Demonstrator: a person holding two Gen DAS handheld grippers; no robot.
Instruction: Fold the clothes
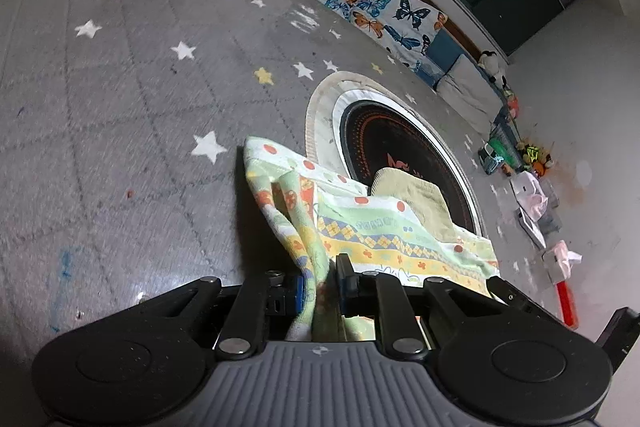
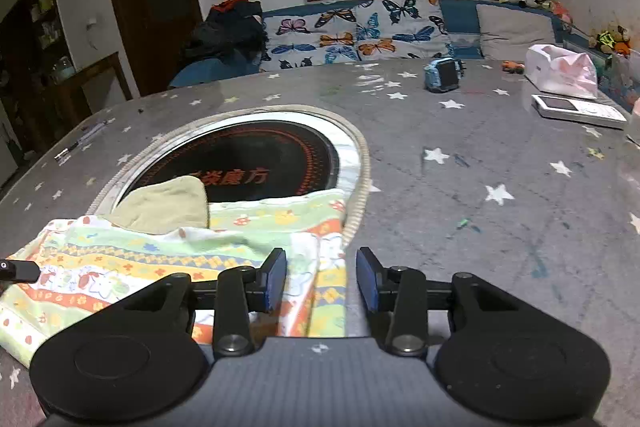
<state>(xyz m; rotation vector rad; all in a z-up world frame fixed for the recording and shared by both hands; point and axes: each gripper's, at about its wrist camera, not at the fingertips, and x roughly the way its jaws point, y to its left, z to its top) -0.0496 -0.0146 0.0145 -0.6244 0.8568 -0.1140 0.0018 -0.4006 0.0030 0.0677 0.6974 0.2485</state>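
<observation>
my left gripper (image 1: 320, 281) pinches 1 patterned garment (image 1: 360, 223) (bunched edge); right gripper (image 2: 322, 277) jaws apart over its edge, w/ 1 beige cloth (image 2: 168, 205) on top.

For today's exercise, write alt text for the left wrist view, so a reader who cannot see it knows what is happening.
The left gripper is shut on a bunched edge of a pastel patterned cloth, which trails across a grey star-print tablecloth. Beyond it a beige cloth lies on a round black cooktop set into the table.

Dim indoor light — fisheye-warped, blurred edges
</observation>
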